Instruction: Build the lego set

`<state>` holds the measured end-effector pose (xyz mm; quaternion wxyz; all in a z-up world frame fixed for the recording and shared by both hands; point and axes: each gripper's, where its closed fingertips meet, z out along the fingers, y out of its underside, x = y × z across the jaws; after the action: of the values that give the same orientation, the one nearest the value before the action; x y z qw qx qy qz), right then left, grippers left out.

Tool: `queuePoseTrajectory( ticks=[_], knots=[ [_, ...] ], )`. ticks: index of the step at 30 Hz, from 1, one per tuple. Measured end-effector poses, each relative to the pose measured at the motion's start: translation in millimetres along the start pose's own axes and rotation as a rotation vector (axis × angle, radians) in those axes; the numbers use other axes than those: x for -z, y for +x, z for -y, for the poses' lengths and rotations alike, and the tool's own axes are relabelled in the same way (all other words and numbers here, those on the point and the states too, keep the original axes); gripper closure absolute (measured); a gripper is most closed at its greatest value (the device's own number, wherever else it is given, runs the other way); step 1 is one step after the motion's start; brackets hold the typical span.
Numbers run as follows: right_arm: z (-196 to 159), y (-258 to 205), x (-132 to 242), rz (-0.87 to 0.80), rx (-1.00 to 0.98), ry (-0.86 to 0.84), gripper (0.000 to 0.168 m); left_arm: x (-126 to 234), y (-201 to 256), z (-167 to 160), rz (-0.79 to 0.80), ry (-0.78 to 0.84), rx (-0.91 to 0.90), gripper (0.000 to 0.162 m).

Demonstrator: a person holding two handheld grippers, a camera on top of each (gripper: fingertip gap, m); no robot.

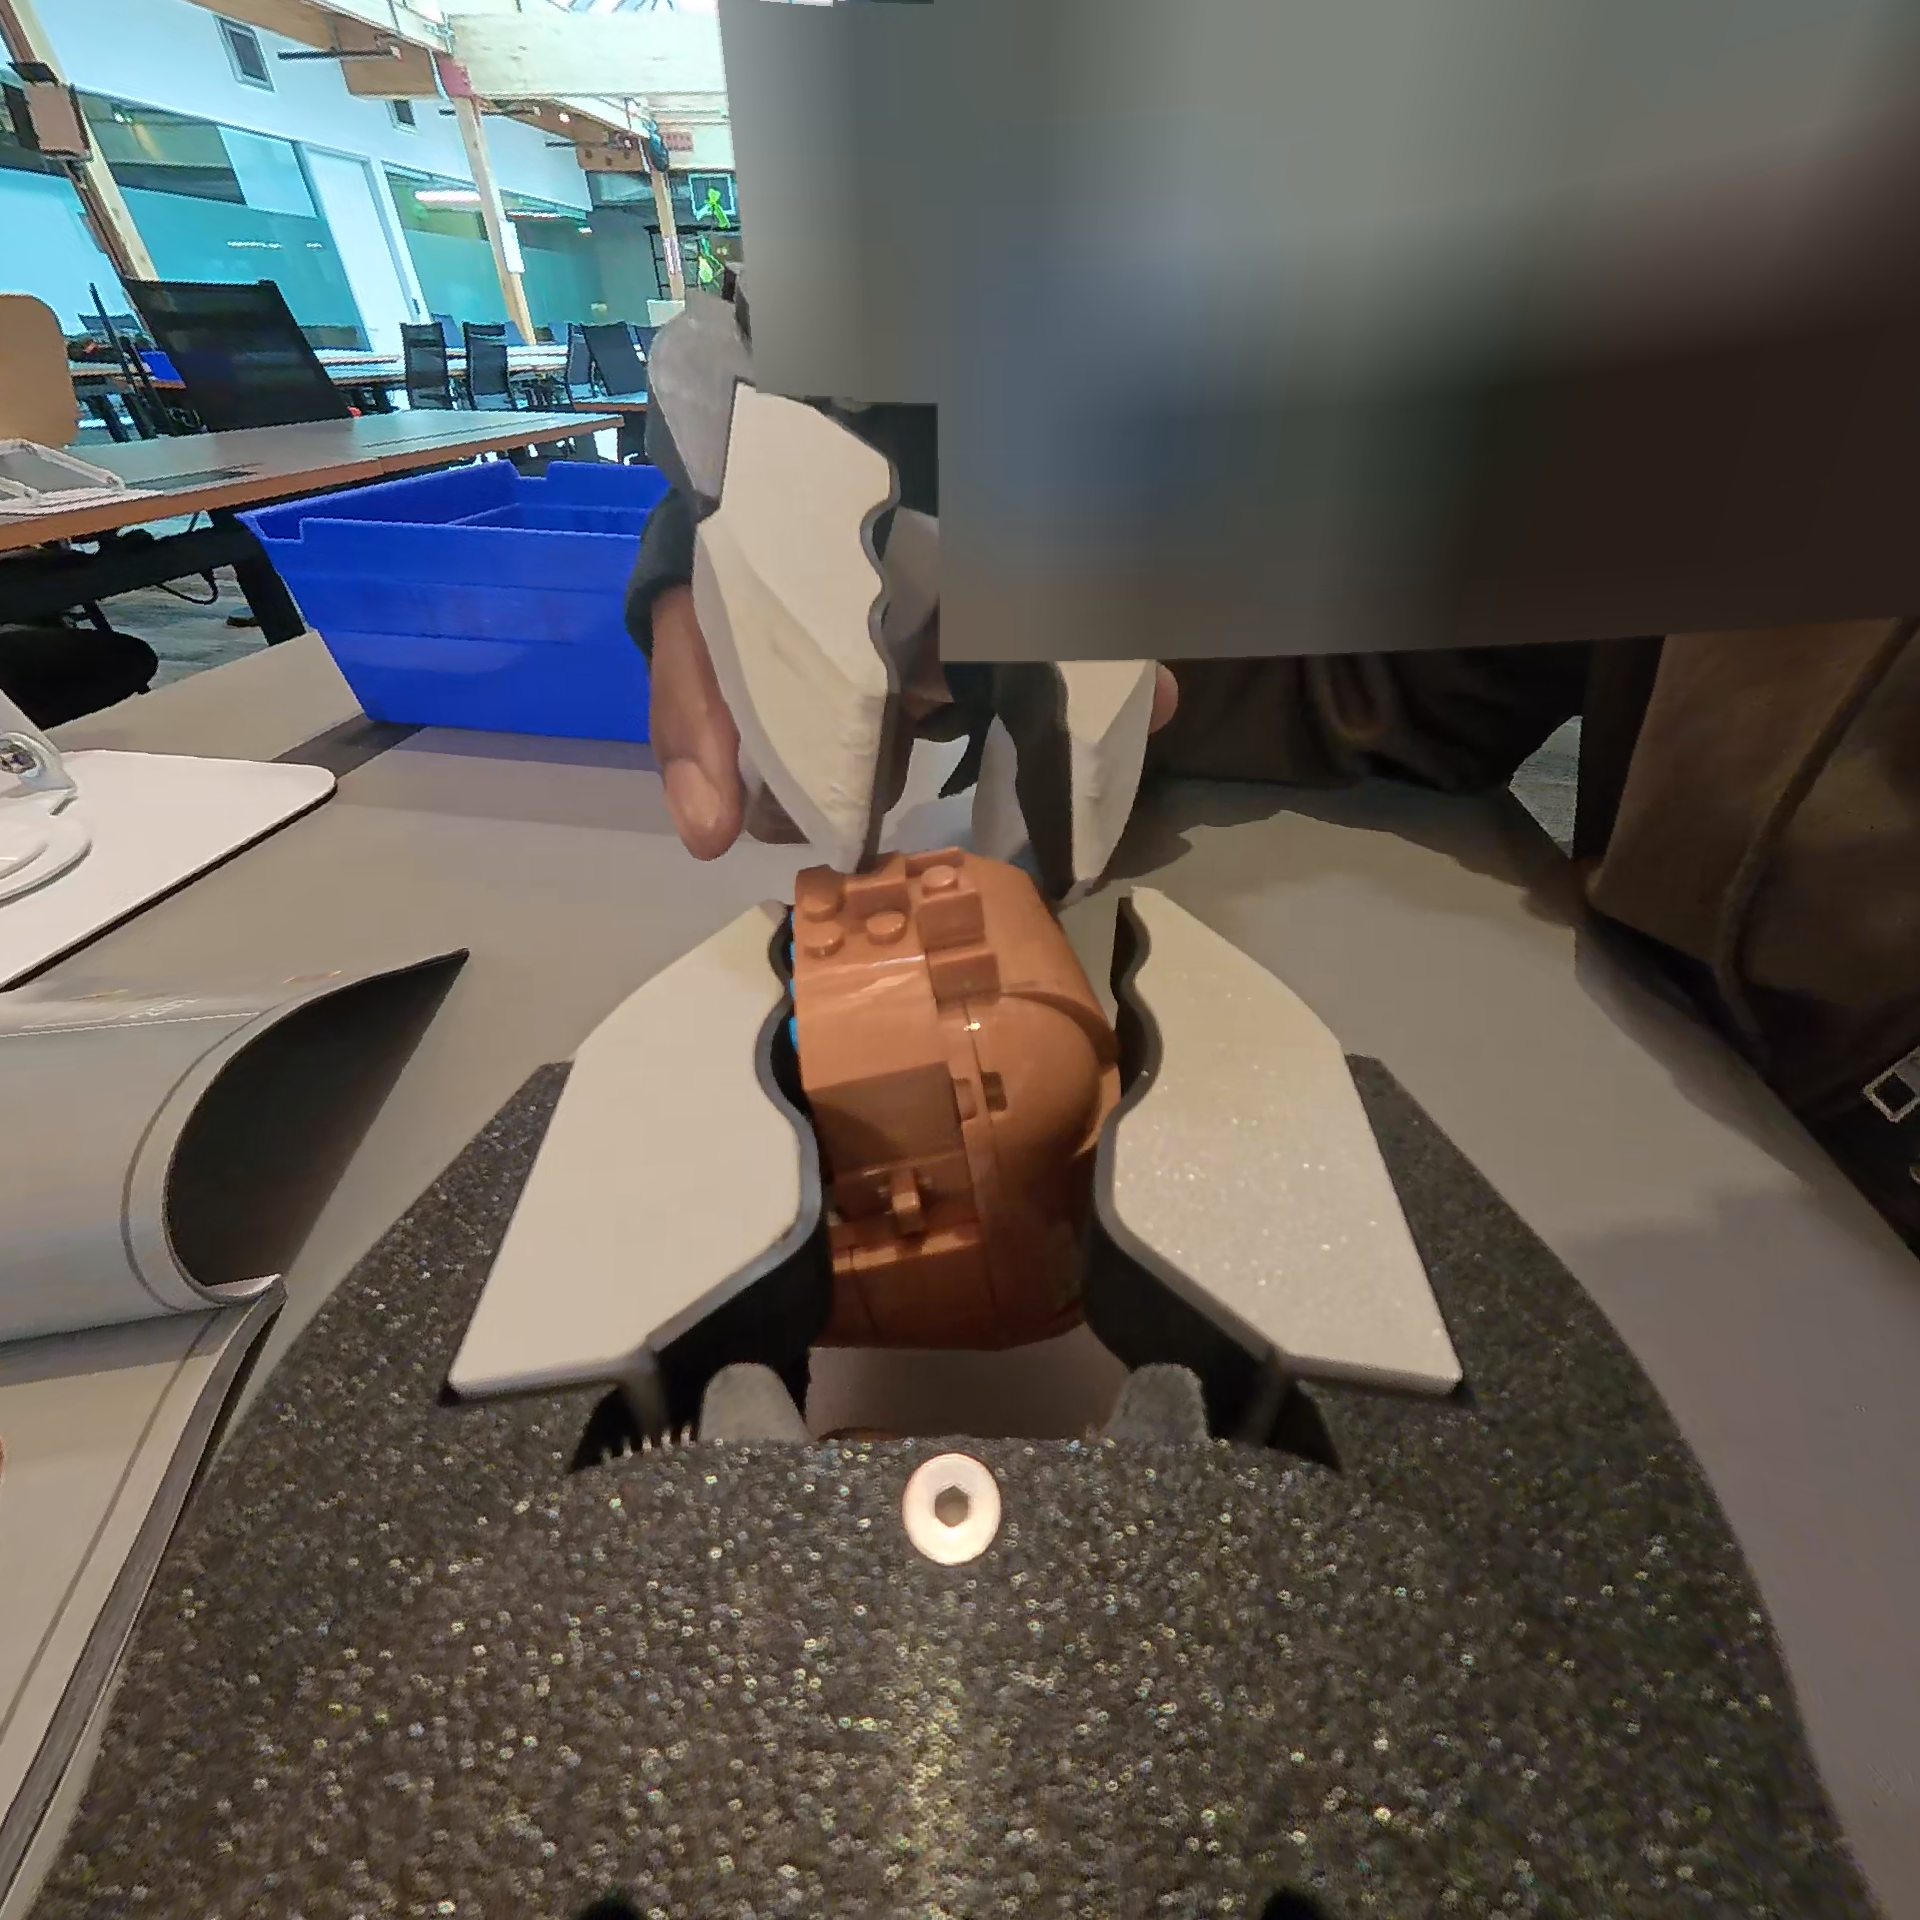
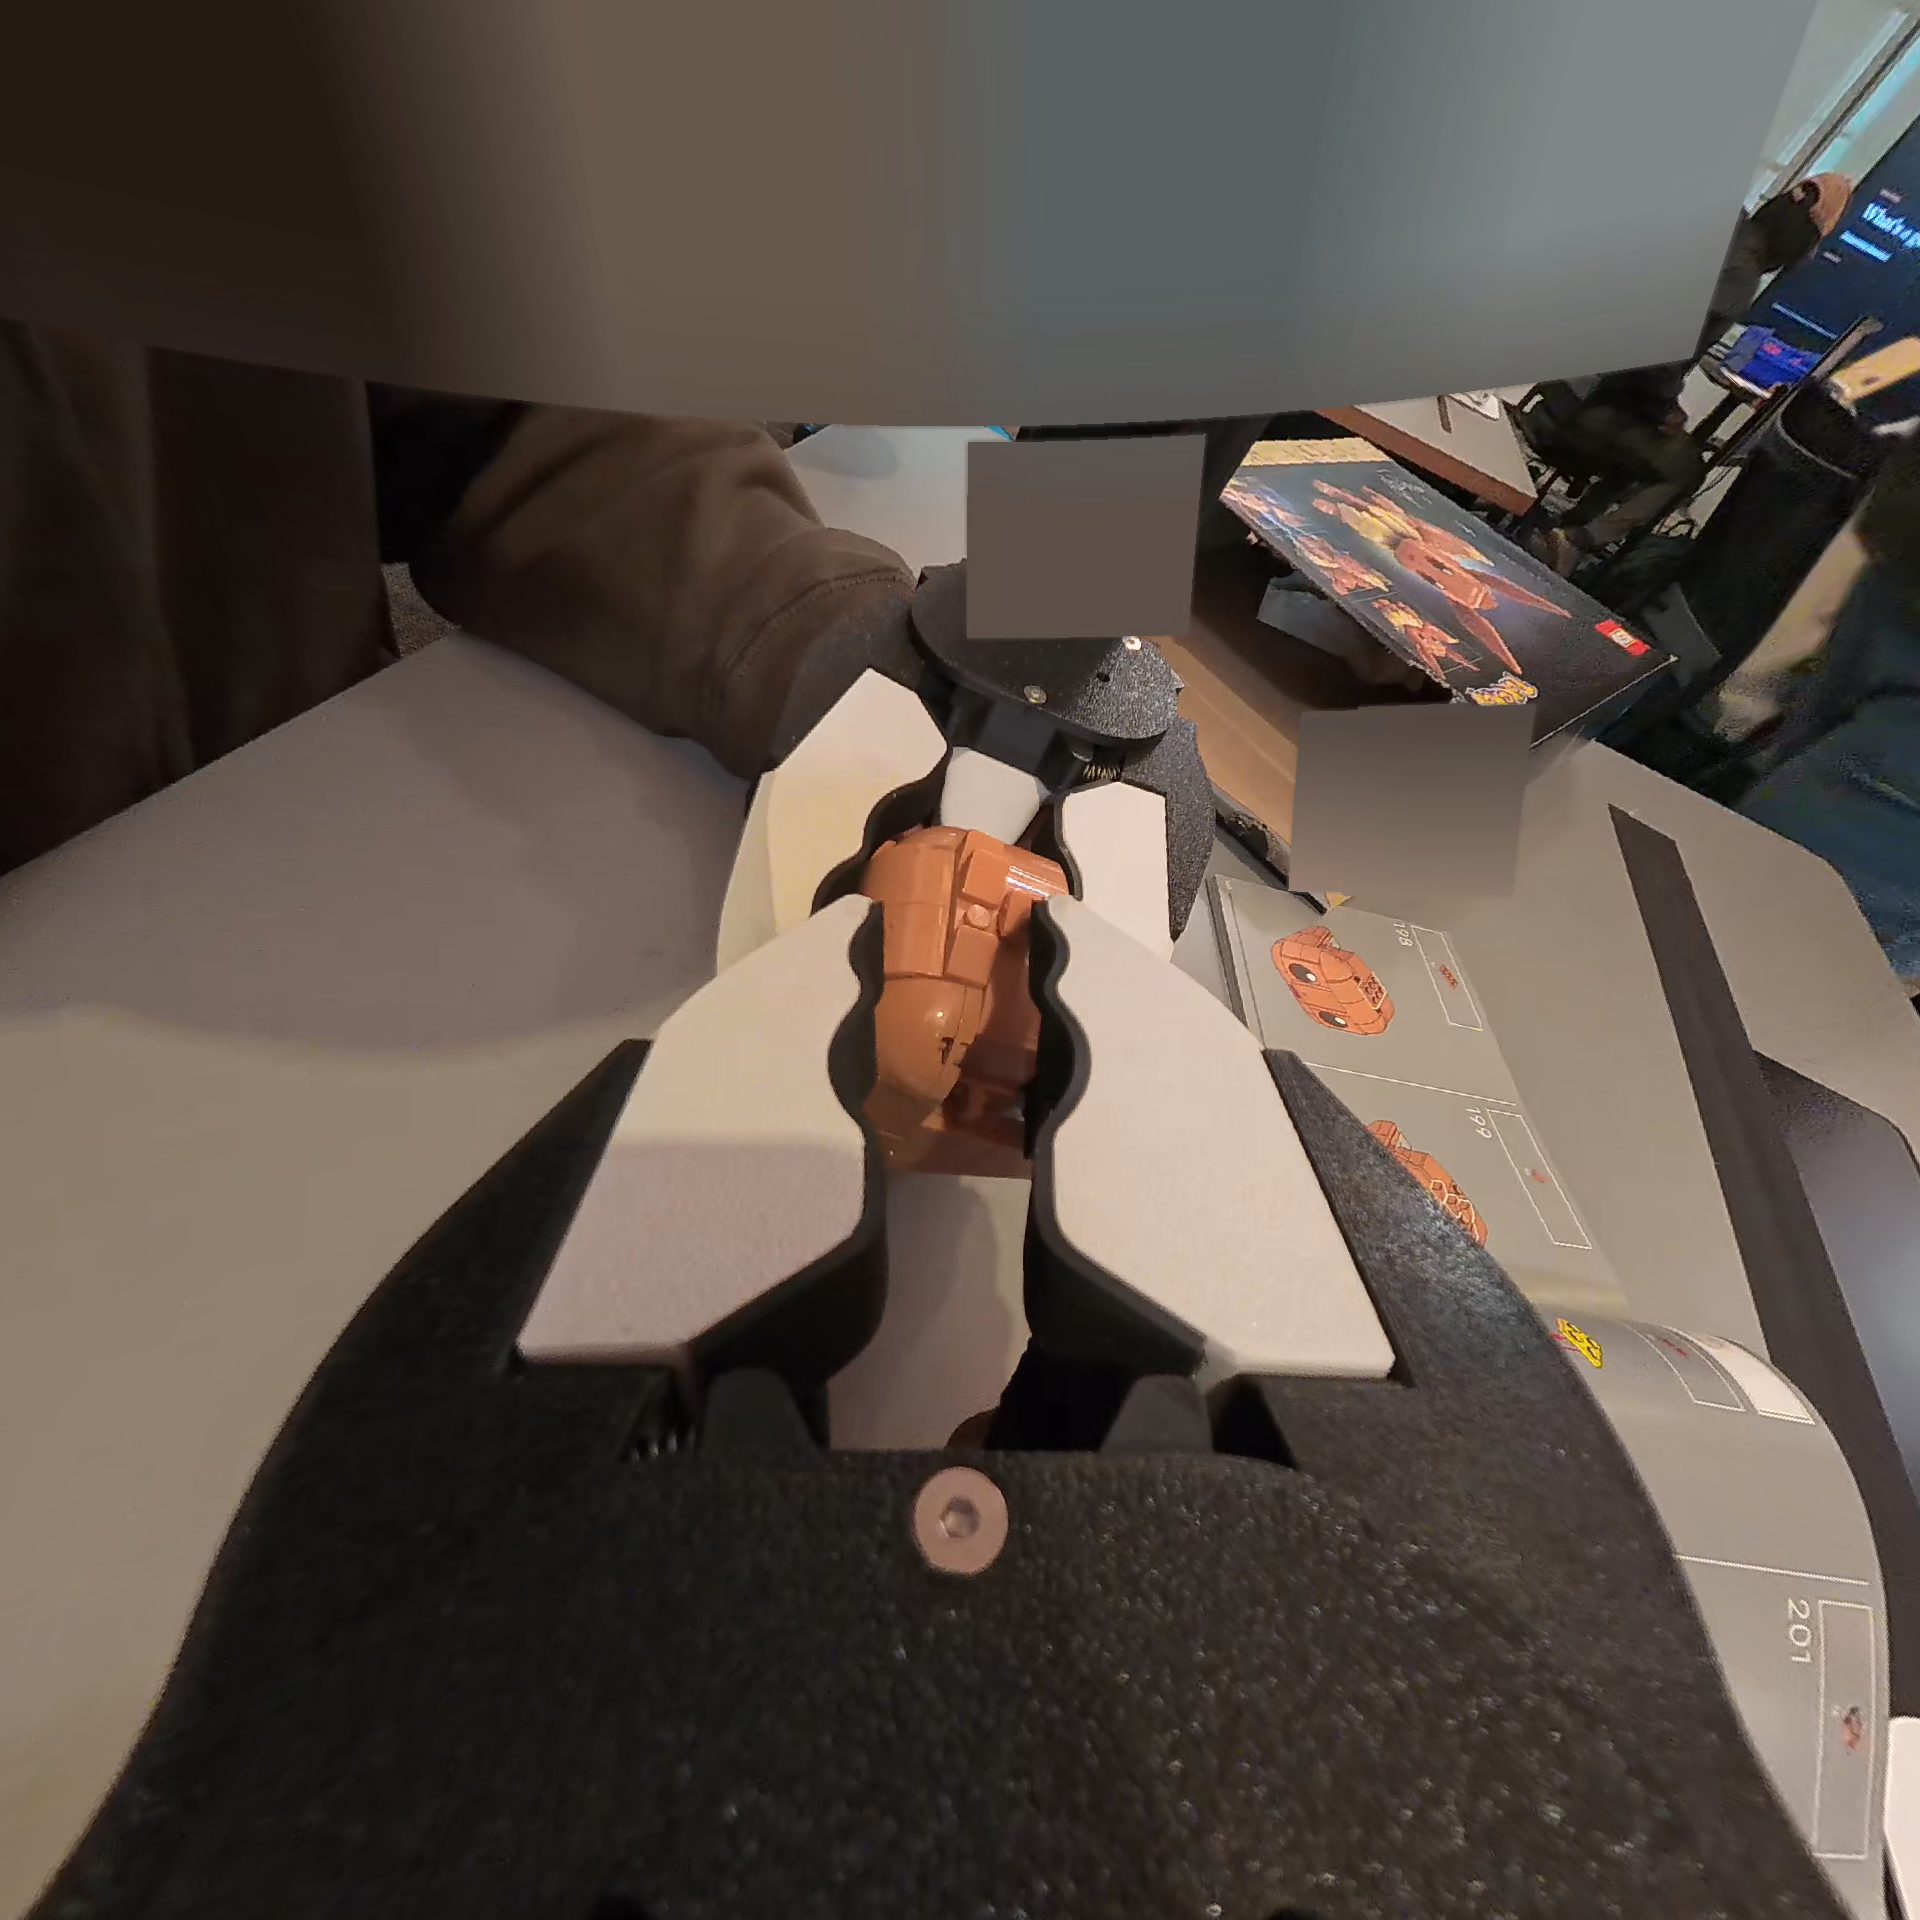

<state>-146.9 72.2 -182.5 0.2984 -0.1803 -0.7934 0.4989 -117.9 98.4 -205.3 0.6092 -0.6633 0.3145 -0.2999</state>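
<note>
A brown lego model (image 1: 935, 1101) with studs on top is held between both grippers above the grey table (image 1: 1351, 935). My left gripper (image 1: 951, 914) is shut on its near part, with a white finger on each side. My right gripper (image 1: 966, 873) comes in from the far side, tilted down, with its fingertips on the model's far top end. In the right wrist view my right gripper (image 2: 954, 914) is shut on the same model (image 2: 935, 1039). The left gripper's fingers (image 2: 1112, 862) clamp it from behind. A little blue shows on the model's left side.
An open instruction booklet (image 1: 156, 1143) lies at my left and also shows in the right wrist view (image 2: 1403, 1039). A blue bin (image 1: 468, 603) stands at the table's far left. The lego box (image 2: 1434, 582) leans at the far right. A white board (image 1: 177, 831) lies left. Left and right tips are no more than a few centimetres apart.
</note>
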Motion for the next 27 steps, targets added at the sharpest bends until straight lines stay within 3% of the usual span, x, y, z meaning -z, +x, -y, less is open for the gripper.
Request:
queuePoseTrajectory(
  ticks=[27],
  knots=[
    [-4.6,2.4,0.2,-0.074,0.123,-0.07,0.139,-0.1,-3.4,0.1,0.039,0.003,0.003,0.105]
  ],
)
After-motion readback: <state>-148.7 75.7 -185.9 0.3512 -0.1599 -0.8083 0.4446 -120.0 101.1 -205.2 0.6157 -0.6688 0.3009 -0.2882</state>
